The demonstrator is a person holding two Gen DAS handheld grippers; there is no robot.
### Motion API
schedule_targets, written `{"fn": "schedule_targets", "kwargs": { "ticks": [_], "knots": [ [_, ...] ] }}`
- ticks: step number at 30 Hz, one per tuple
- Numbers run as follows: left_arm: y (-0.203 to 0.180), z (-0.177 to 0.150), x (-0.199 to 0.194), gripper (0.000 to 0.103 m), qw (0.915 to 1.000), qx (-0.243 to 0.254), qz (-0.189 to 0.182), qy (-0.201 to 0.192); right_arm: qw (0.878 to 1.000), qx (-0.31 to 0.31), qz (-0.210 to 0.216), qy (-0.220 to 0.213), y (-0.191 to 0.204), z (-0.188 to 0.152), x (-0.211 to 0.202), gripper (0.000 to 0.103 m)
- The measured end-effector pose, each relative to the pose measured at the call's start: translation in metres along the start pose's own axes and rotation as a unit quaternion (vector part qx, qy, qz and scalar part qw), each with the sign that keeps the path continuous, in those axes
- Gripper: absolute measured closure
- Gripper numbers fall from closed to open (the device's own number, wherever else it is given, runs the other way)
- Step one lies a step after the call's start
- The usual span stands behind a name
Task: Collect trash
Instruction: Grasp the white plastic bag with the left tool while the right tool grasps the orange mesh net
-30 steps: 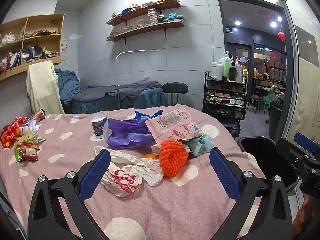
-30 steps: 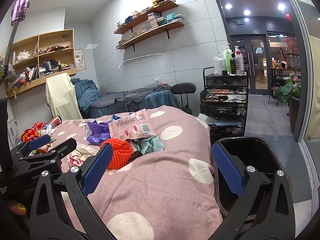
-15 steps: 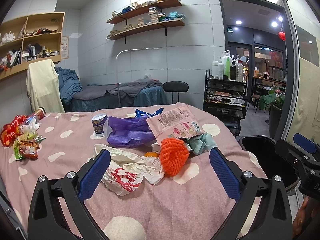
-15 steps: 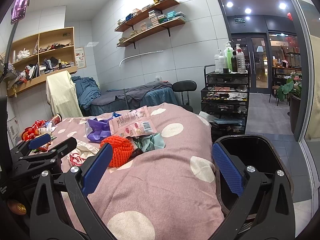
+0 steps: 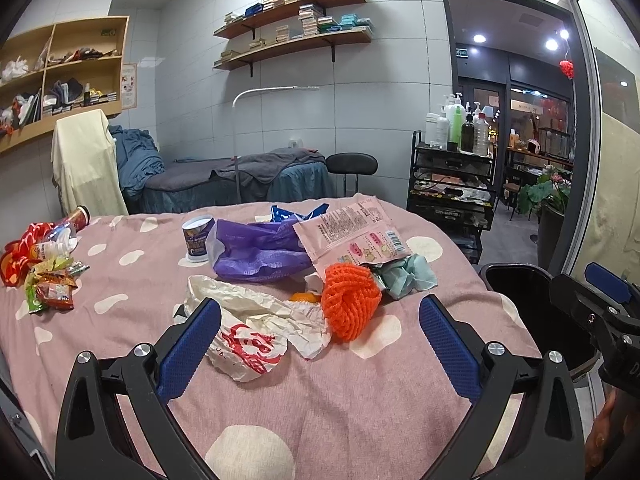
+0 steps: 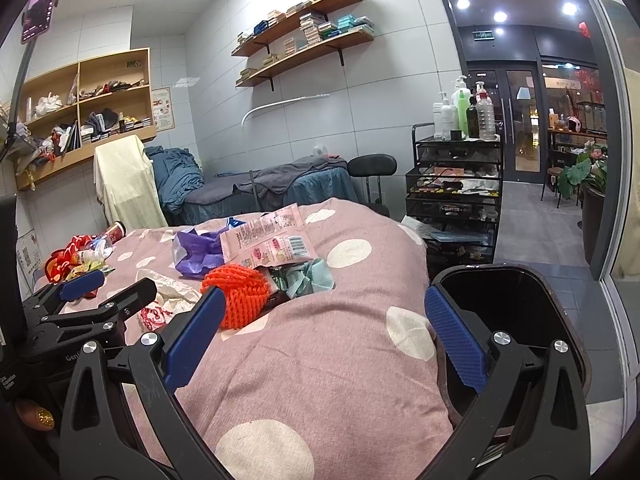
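Right wrist view: pink packet (image 6: 266,242) bears barcode.

Bare blanket (image 5: 328,408) before crumpled wrapper (image 5: 256,332), orange net (image 5: 350,304).

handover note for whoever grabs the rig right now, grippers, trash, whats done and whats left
Left gripper: open, empty, facing the white crumpled bag.
Right gripper: open, empty, between the bed and the black bin.
On the pink dotted cover: orange net, pink packet, purple bag, cup, snack wrappers far left.
Done: nothing gripped yet; bin contents unseen.
Left: all the visible trash.
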State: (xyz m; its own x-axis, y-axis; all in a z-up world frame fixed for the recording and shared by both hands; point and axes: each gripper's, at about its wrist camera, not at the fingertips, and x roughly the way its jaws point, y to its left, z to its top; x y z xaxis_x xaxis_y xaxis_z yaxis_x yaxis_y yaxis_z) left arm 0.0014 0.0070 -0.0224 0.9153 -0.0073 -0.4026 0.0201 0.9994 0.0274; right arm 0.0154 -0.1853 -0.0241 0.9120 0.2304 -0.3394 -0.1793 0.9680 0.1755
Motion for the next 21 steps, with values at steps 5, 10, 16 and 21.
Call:
{"fn": "schedule_targets", "kwargs": {
  "ticks": [5,10,16,21],
  "knots": [
    [0.024,-0.010,0.013,0.005,0.9982,-0.028,0.003,0.052,0.999,-0.005,0.022,0.049,0.005,-0.004,0.020,0.005],
    [0.059,-0.012,0.023,0.005,0.9937,-0.062,0.027,0.090,0.993,-0.024,0.057,0.099,0.019,-0.008,0.046,0.005],
    [0.094,-0.002,0.049,0.005,0.9857,-0.097,0.025,0.135,0.982,-0.058,0.096,0.153,0.046,-0.002,0.084,0.005],
    [0.102,-0.002,0.078,0.015,0.9781,-0.105,0.005,0.179,0.970,-0.075,0.133,0.189,0.071,0.009,0.121,0.005]
  ]
}}
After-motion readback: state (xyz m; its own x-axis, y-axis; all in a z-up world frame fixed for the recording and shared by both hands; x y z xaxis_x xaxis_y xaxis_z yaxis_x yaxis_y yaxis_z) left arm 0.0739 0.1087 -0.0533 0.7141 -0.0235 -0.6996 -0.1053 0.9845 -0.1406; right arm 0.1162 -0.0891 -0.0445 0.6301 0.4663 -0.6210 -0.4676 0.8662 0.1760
